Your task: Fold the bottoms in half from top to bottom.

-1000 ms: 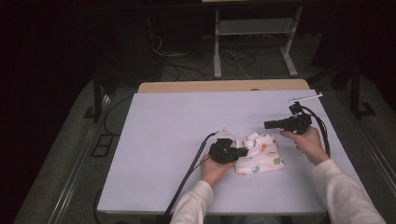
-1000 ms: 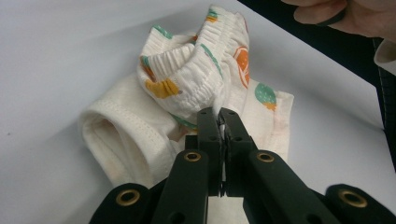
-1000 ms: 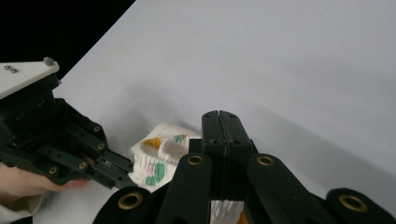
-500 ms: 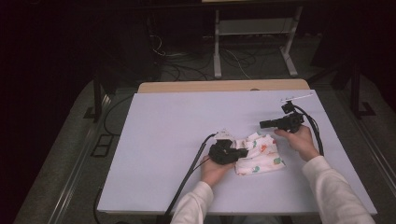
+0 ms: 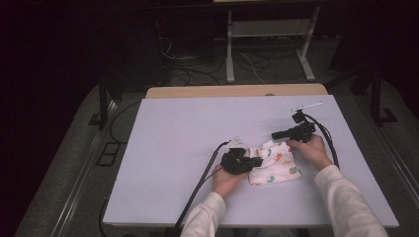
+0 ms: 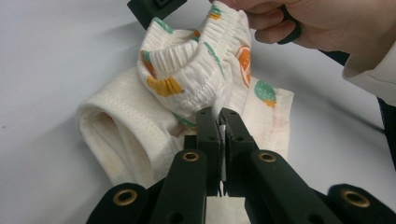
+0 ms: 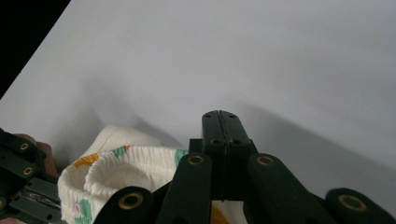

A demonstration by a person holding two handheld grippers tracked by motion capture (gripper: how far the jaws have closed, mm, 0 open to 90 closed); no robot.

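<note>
Two tools worked at one small printed garment [image 5: 273, 165] lying near the front right of the white worktop [image 5: 197, 133]. The left tool [image 6: 218, 114] had its jaws pinched tight on a white edge of the cloth, beside the gathered waistband [image 6: 201, 70]. The right tool [image 7: 219, 116], jaws pressed together with nothing between them, hovered just over the garment's far edge, pointing left in the high view.
</note>
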